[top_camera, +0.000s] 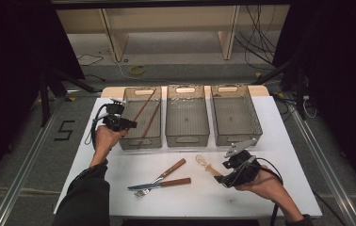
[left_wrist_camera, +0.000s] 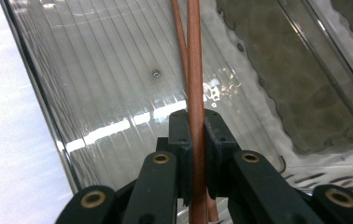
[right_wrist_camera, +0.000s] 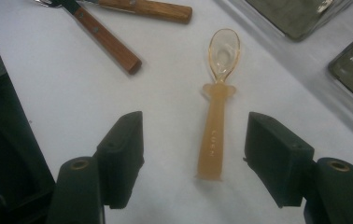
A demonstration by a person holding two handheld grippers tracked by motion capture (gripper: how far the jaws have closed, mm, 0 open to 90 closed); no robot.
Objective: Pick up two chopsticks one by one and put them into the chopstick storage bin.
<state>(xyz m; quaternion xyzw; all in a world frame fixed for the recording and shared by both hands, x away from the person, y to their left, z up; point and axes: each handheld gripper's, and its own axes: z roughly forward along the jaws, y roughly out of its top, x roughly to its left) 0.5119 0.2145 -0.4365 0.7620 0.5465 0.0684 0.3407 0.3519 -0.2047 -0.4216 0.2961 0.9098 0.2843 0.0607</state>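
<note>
While left claw [left_wrist_camera: 195, 154] is clenched on one chopstick [left_wrist_camera: 194, 70] over the left bin [top_camera: 153, 141], let go low beside its twin; right claw [right_wrist_camera: 193, 163] gapes, spoon [right_wrist_camera: 216, 116] handle lies between its jaws on the desk [right_wrist_camera: 165, 93] – centre, then close

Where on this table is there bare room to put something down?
The middle bin and right bin look empty. The table is bare along its right edge. It is crowded in front, around the knife, fork and spoon, and the left bin holds chopsticks.
</note>
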